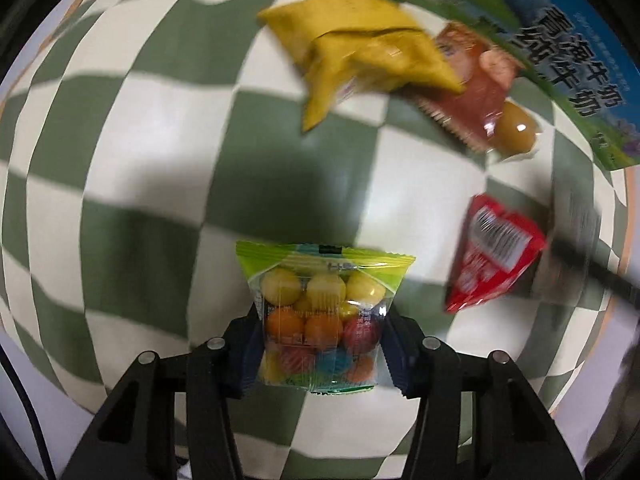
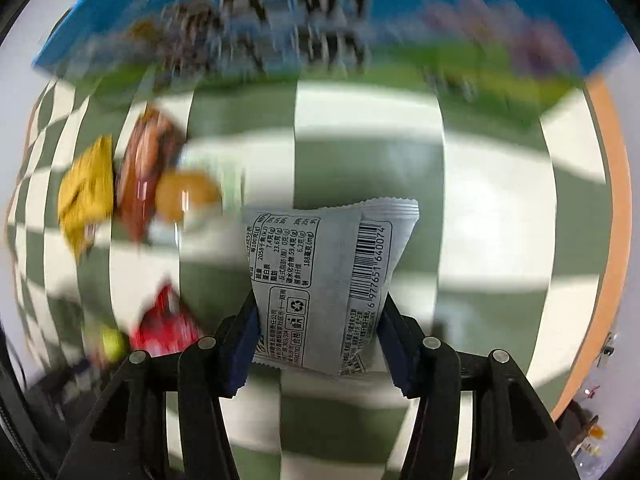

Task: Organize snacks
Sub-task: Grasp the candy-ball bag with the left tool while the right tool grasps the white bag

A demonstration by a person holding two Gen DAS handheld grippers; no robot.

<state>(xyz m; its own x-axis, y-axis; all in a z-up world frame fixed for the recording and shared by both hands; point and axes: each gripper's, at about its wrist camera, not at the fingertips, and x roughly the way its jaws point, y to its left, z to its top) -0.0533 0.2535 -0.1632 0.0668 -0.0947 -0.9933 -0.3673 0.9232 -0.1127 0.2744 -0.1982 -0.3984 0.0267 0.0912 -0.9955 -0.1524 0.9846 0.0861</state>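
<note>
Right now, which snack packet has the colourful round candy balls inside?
The clear, green-topped packet gripped by the left gripper. The yellow and red packets are opaque.

Both views looking down along gripper fingers, close above a checked cloth (image 1: pixel 152 128). Left wrist facing a milk box (image 1: pixel 568 60) at upper right; right wrist facing it head-on, nearer. Shared: box, yellow packet (image 1: pixel 360 44), brown packet (image 1: pixel 476 92), red packet (image 1: pixel 496 256).

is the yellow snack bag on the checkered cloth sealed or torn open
Cannot tell for sure. The yellow bag lies crumpled on the checkered cloth with a dark crease across it, but blur hides whether that is a tear.
</note>
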